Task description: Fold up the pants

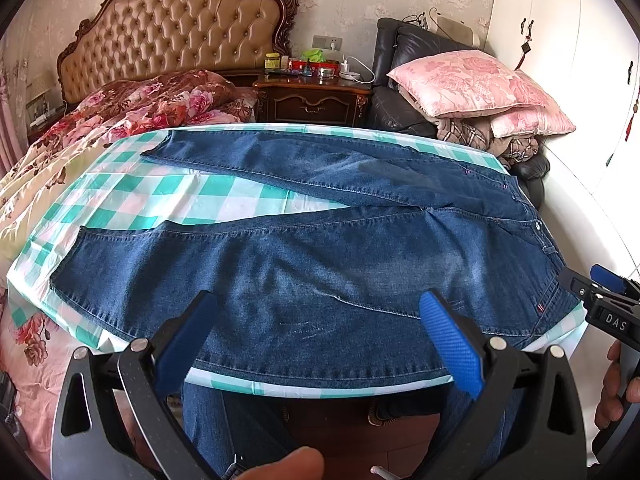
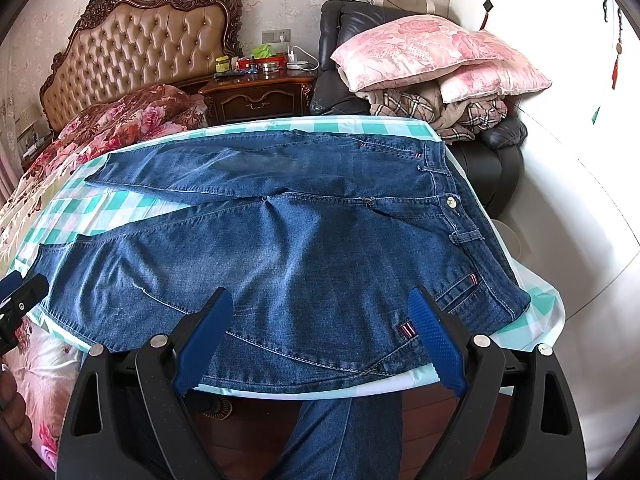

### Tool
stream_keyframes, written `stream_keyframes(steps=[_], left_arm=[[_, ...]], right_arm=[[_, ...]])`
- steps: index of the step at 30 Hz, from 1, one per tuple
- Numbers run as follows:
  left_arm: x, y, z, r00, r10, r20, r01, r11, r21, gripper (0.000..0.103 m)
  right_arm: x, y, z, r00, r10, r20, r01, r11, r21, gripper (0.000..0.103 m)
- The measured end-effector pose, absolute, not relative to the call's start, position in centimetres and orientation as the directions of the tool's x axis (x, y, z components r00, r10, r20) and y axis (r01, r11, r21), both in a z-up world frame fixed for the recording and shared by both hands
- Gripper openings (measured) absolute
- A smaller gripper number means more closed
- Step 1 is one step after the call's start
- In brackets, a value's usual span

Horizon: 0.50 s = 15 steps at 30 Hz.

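Observation:
Blue jeans (image 1: 320, 248) lie flat on a table with a green-and-white checked cloth (image 1: 168, 192), waistband to the right, both legs spread to the left. My left gripper (image 1: 316, 300) is open and empty, above the near leg by the table's front edge. My right gripper (image 2: 320, 296) is open and empty, above the hip and pocket area of the jeans (image 2: 304, 240). The right gripper's tip also shows at the right edge of the left wrist view (image 1: 592, 284), beside the waistband.
A bed with a floral quilt (image 1: 120, 112) stands to the left, touching the table. Behind are a wooden nightstand (image 1: 316, 100) and a black armchair piled with pink pillows (image 1: 472, 84). A white wardrobe (image 1: 568, 60) is at the right. The person's legs are under the front edge.

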State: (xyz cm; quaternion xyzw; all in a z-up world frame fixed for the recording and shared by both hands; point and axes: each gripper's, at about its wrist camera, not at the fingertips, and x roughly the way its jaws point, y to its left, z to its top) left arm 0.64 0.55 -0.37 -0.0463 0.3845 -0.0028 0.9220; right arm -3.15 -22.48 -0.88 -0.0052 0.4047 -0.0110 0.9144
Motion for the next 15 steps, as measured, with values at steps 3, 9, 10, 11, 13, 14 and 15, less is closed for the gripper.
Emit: stream_keyframes(steps=[3,9,10,11,13,14,15], left_arm=[[0.66,0.56,-0.37,0.705,-0.042,-0.708,-0.029,0.996,-0.088,0.101],[0.61,0.57,-0.36,0.705,-0.042,-0.708,-0.03,0.996,-0.088,0.101],[0.61,0.56,-0.37,0.705,-0.042,-0.708,-0.03,0.996,-0.088,0.101],[0.6,0.55,-0.37,0.705,-0.042,-0.708,-0.03,0.996,-0.088,0.101],[0.61,0.56,-0.37,0.705,-0.042,-0.708,-0.03,0.996,-0.089,0.101],[0.61,0.55,-0.37,0.705,-0.042,-0.708,-0.03,0.996,-0.088,0.101],[0.63,0.57,-0.38,0.705,-0.042,-0.708,-0.03,0.996,-0.088,0.101]], right_arm=[[-3.17,-22.49,-0.86,0.673,-0.024,-0.74,0.016,1.0,-0.018,0.086],[-3.1,-22.54,-0.87,0.671,-0.023,-0.741,0.016,1.0,-0.017,0.086],[-3.15,-22.51,-0.87,0.671,-0.023,-0.741,0.015,1.0,-0.016,0.086],[-3.26,-22.41,-0.93,0.671,-0.023,-0.741,0.015,1.0,-0.018,0.086],[-3.23,-22.44,-0.95,0.671,-0.023,-0.741,0.015,1.0,-0.018,0.086],[-3.25,-22.43,-0.92,0.671,-0.023,-0.741,0.016,1.0,-0.017,0.086],[-3.25,-22.43,-0.92,0.671,-0.023,-0.741,0.016,1.0,-0.017,0.086]])
